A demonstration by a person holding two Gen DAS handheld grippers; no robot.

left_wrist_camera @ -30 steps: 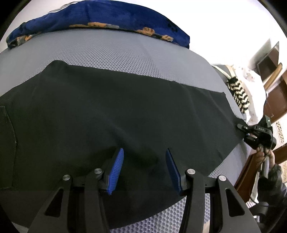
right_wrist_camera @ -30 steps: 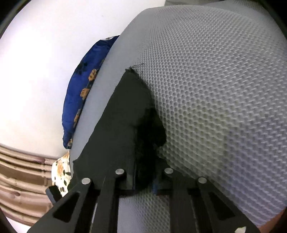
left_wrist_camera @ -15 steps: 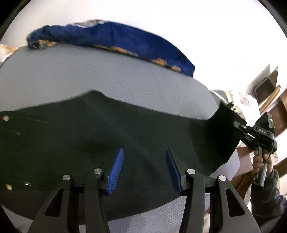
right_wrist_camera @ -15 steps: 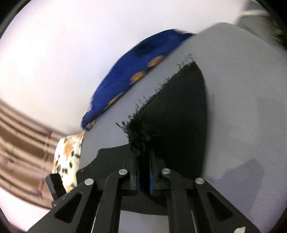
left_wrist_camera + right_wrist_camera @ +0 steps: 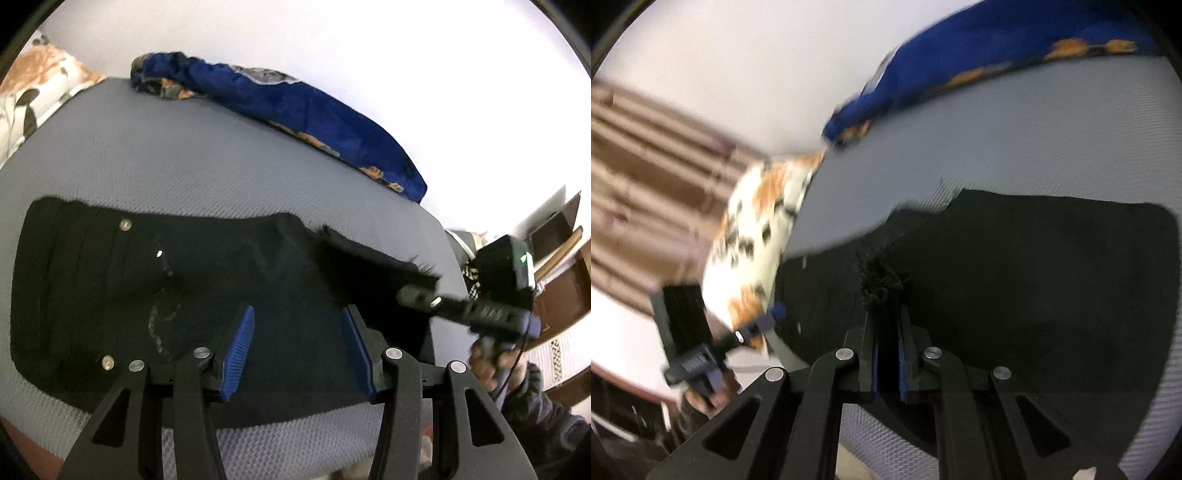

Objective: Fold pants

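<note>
Right gripper [image 5: 886,325] is clamped nearly shut on the frayed hem [image 5: 879,280] of the black pants [image 5: 207,295], lifted above the rest of the cloth, which lies flat on the grey mattress [image 5: 184,155]. Seen from the left wrist, that hem [image 5: 406,266] hangs over the pants' right end, with the right gripper [image 5: 417,295] and the hand [image 5: 491,362] holding it just beside the mattress edge. Left gripper [image 5: 295,343] hovers over the pants' near edge, jaws about half open and nothing between them; whether the blue pads [image 5: 240,350] touch the cloth I cannot tell. The waistband with its metal buttons [image 5: 125,224] lies at the pants' far left end. The step in hand looks like folding the leg end over toward the waistband. To do it well, the hem should travel low and straight along the pants so the edges line up, with the fold line kept flat by the left gripper, and be let go only once it lies on the waistband. Behind the pants a blue blanket [image 5: 295,114] runs along the wall, and a floral pillow [image 5: 33,96] sits beyond the waistband end.
</note>
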